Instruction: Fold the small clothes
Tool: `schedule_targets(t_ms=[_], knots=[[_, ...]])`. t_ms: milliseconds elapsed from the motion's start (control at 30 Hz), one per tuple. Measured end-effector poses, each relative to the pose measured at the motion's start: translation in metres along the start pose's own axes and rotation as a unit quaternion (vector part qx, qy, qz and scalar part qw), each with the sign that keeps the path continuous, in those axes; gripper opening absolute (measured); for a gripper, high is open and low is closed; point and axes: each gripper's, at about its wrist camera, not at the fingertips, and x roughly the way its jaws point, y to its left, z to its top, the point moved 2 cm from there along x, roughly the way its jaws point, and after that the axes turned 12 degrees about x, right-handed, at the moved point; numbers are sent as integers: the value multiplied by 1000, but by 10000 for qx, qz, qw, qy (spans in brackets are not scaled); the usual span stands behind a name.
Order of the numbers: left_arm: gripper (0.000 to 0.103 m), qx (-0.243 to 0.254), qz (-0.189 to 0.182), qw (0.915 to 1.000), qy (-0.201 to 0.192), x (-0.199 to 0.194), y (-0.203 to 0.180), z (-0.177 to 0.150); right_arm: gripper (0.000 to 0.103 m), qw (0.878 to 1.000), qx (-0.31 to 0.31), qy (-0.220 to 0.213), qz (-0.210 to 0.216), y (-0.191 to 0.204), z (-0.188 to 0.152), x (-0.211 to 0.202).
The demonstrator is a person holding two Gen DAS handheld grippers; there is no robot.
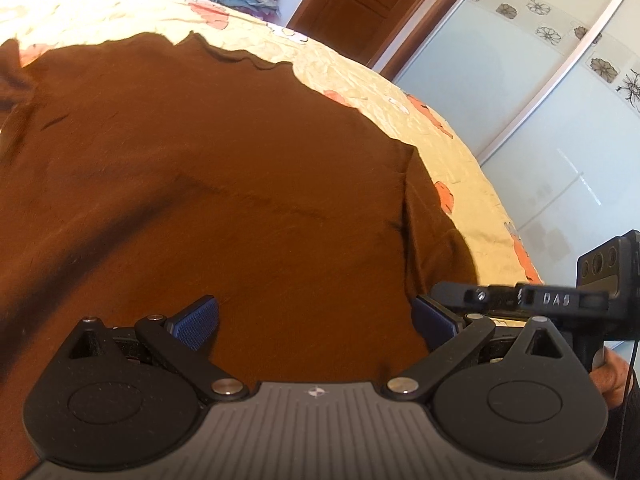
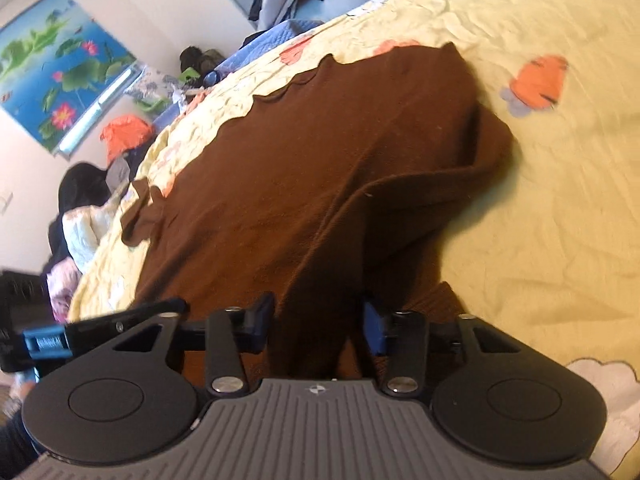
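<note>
A brown garment [image 1: 224, 184] lies spread on a bed covered by a yellow floral bedspread [image 1: 400, 108], directly ahead of and beneath both claws. The left claw [image 1: 316, 320] stands with its blue pads [image 1: 198, 320] wide apart, brown cloth filling the gap between them without either pad pressing on it. The right claw [image 2: 318, 320] has its pads drawn in close around a raised ridge of the same garment [image 2: 320, 200], which bunches up and passes between them; the cloth looks pinched there. Ahead of the right claw the garment's wavy hem [image 2: 280, 92] runs across the bedspread [image 2: 540, 220].
</note>
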Motion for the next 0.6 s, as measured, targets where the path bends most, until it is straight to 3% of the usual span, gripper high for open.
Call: schedule_targets(t_ms=[33, 133, 233, 267, 333, 400, 467, 600], knots=[[103, -25, -25, 10000, 12, 1, 2, -1, 24, 9999, 86, 6, 98, -3, 0, -1], [103, -26, -93, 10000, -2, 2, 2, -1, 20, 9993, 301, -39, 225, -9, 9, 6], [103, -24, -198, 9996, -191, -3, 1, 3, 18, 9907, 780, -167, 1100, 7, 26, -1], [103, -6, -209, 9994, -292, -7, 1, 6, 18, 9825, 961, -296, 1565, 18, 33, -8], [103, 18, -179, 9988, -460, -14, 3, 11, 18, 9502, 1400, -559, 2727, 35, 46, -22], [103, -16, -131, 9983, -560, -18, 7, 14, 18, 9241, 1631, -713, 3382, 44, 54, -26], [103, -131, -153, 9980, -606, -22, 13, 14, 18, 9274, 1690, -729, 3257, 39, 55, -17], [103, -468, -298, 9970, -543, -19, 23, 5, 21, 9244, 2742, -627, 2576, -21, 41, 34]])
